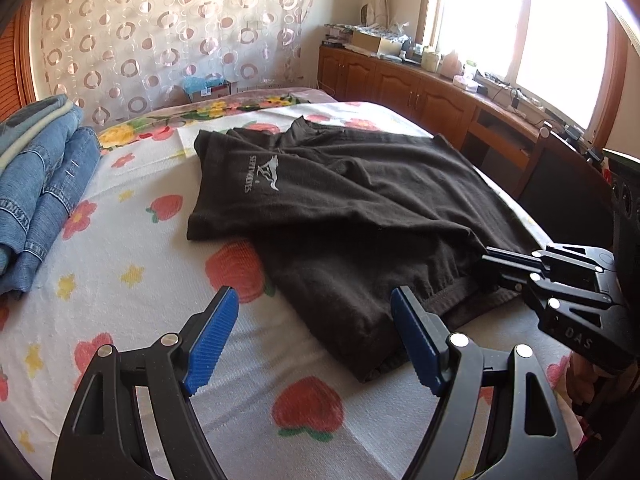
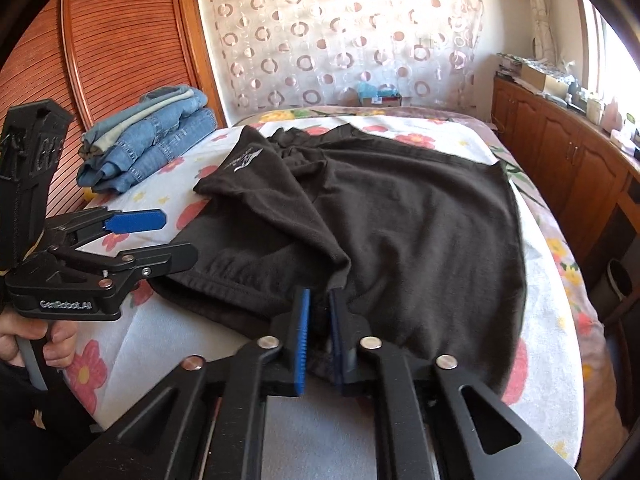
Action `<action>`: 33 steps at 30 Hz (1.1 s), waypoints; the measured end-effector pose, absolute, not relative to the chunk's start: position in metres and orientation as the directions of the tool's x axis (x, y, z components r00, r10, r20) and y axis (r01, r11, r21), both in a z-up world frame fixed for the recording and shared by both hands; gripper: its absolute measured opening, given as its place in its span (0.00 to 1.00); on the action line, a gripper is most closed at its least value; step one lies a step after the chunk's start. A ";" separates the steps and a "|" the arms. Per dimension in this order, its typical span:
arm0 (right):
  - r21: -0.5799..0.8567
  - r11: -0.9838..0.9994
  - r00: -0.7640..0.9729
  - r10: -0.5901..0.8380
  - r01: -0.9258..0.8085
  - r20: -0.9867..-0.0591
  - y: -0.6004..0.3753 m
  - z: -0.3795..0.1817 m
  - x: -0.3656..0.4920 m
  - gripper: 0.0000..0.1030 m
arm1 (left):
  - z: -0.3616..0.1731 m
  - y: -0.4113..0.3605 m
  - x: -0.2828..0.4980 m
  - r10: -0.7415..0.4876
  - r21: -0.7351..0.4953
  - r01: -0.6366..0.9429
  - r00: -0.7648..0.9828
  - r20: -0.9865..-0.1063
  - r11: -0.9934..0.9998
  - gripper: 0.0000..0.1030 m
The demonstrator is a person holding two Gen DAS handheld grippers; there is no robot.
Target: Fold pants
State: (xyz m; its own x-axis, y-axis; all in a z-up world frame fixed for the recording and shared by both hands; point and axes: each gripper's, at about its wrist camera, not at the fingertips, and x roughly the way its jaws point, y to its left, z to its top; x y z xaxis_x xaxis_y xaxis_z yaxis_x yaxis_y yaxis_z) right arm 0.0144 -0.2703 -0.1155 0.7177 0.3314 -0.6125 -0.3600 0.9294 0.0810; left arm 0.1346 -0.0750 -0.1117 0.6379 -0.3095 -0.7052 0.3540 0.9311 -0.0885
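Dark brown pants [image 1: 352, 216] [image 2: 400, 220] with a small white logo lie partly folded on the flowered bed sheet [image 1: 132, 264]. My left gripper [image 1: 316, 308] is open, its blue pads either side of the near left corner of the pants, holding nothing. It shows from the side in the right wrist view [image 2: 160, 236]. My right gripper [image 2: 318, 304] is shut on the waistband edge of the pants at the near side of the bed. It shows in the left wrist view [image 1: 492, 264] at the right, jaws closed on the fabric.
A stack of folded blue jeans [image 1: 40, 184] [image 2: 152, 140] lies at the bed's far left. Wooden cabinets [image 1: 400, 84] with clutter run under the window on the right. A wooden sliding door [image 2: 120, 40] stands left. A dark chair [image 1: 560, 184] is beside the bed.
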 end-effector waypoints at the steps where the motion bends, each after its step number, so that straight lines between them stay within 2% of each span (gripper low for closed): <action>1: 0.084 0.928 0.721 0.337 -0.363 -0.605 -0.265 -0.113 0.014 0.05 | -0.110 -0.075 0.134 -0.312 -0.090 0.354 0.642 -0.701 0.931 0.77; 7: 0.102 0.927 0.772 0.358 -0.360 -0.525 -0.276 -0.092 -0.005 0.05 | -0.097 -0.074 0.131 -0.321 -0.091 0.359 0.658 -0.681 0.929 0.77; 11: 0.076 0.937 0.794 0.330 -0.341 -0.510 -0.287 -0.086 -0.022 0.05 | -0.094 -0.077 0.129 -0.326 -0.086 0.370 0.657 -0.680 0.925 0.77; 24: 0.081 0.963 0.778 0.254 -0.255 -0.575 -0.299 -0.092 -0.040 0.05 | -0.095 -0.095 0.128 -0.342 -0.070 0.410 0.641 -0.687 0.909 0.77; 33: 0.105 0.965 0.739 0.252 -0.240 -0.625 -0.297 -0.090 -0.035 0.05 | -0.103 -0.100 0.134 -0.330 -0.058 0.413 0.626 -0.706 0.909 0.77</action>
